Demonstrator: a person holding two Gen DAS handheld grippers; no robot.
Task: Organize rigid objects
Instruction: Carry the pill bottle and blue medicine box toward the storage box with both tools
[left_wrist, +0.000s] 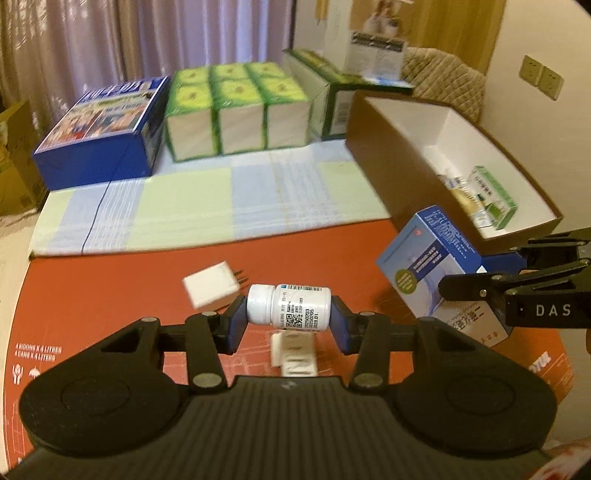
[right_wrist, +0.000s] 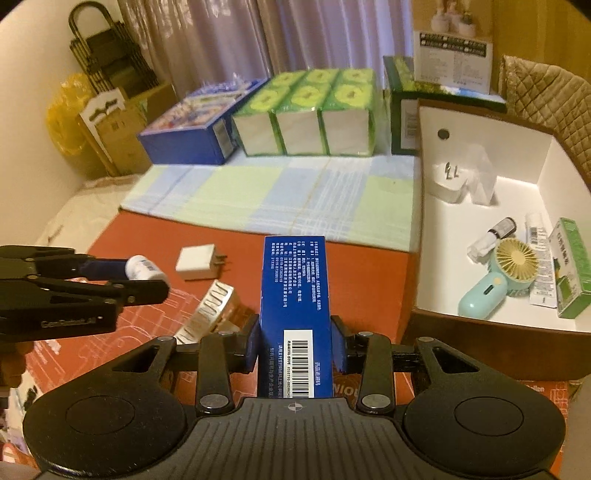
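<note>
My left gripper (left_wrist: 289, 317) is shut on a white pill bottle (left_wrist: 288, 307), held sideways above the red surface; the bottle also shows in the right wrist view (right_wrist: 144, 268). My right gripper (right_wrist: 295, 345) is shut on a blue medicine box (right_wrist: 293, 291), held lengthwise; the box also shows in the left wrist view (left_wrist: 428, 266). A white charger plug (left_wrist: 212, 288) lies on the red surface (left_wrist: 110, 280), also seen in the right wrist view (right_wrist: 197, 263). A small white patterned box (right_wrist: 207, 312) lies below the grippers. The brown storage box with white inside (right_wrist: 436, 221) stands at the right.
The storage box holds a mint hand fan (right_wrist: 491, 280), a green carton (right_wrist: 570, 266), a white plug (right_wrist: 448, 181) and small tubes. A blue box (left_wrist: 99, 129), green tissue packs (left_wrist: 236, 107) and a dark green box (left_wrist: 332, 96) stand at the back on a checked cloth (left_wrist: 221, 199).
</note>
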